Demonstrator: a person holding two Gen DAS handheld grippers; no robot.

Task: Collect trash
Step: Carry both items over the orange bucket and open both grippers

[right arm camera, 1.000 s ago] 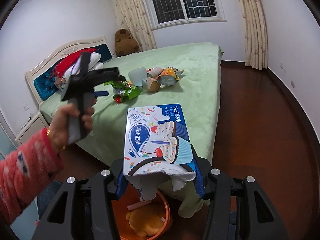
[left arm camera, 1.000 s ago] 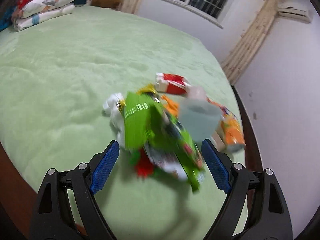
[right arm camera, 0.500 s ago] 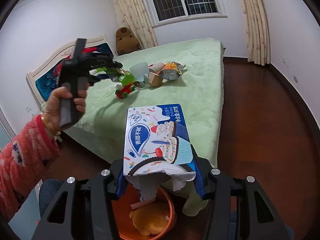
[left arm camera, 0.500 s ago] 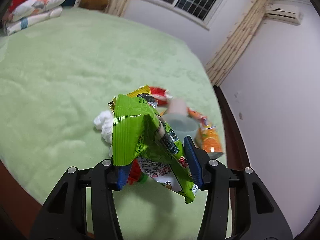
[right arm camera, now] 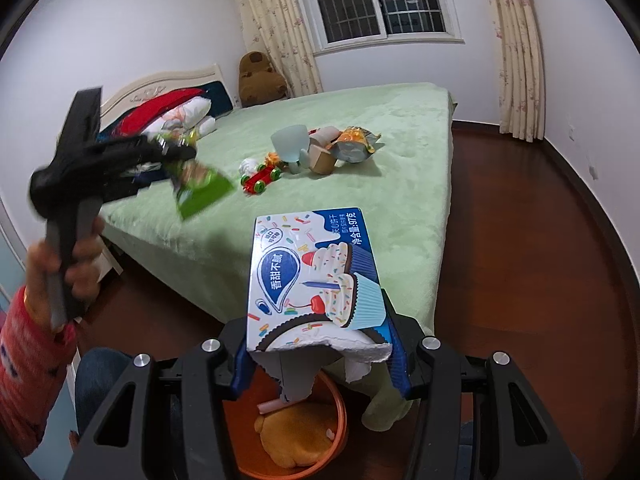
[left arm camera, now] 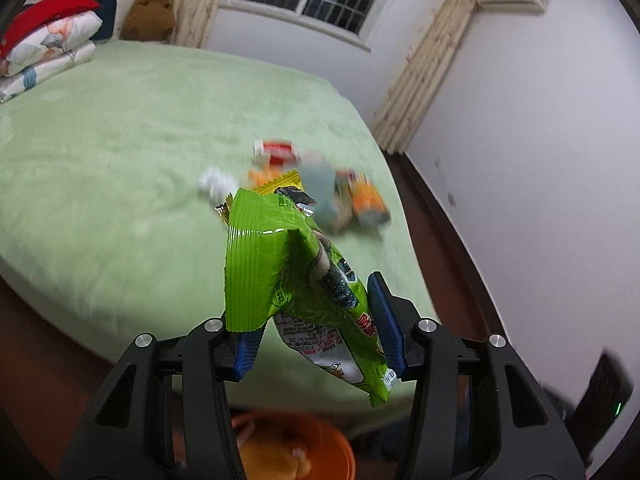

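A wide bed (right arm camera: 360,128) under a pale green cover fills the room, with a dark wood floor (right arm camera: 540,240) beside it. Below both tools, at the foot of the bed, stands an orange bin (right arm camera: 338,412) with a yellow soft thing and a small white piece inside.

The right gripper (right arm camera: 320,356) is partly closed, its blue pads clamping the torn lower end of a blue-and-white biscuit box (right arm camera: 312,276); the box stands up from the jaws, directly over the bin.

The left gripper (left arm camera: 316,320) holds a green snack wrapper (left arm camera: 280,276) off the bed, the pads pressing it from both sides; a foil edge and a yellow wrapper corner show behind its top. From the right wrist camera this gripper is blurred, gripped by a hand (right arm camera: 76,268) in a red patterned sleeve (right arm camera: 28,372), the wrapper hanging beyond the bed's near edge.

Left on the cover, close together: a translucent cup (right arm camera: 290,144), a brown paper cup (right arm camera: 322,158), an orange snack bag (right arm camera: 356,144), a red-and-green toy car (right arm camera: 260,178), and a white crumpled wad (right arm camera: 250,166).
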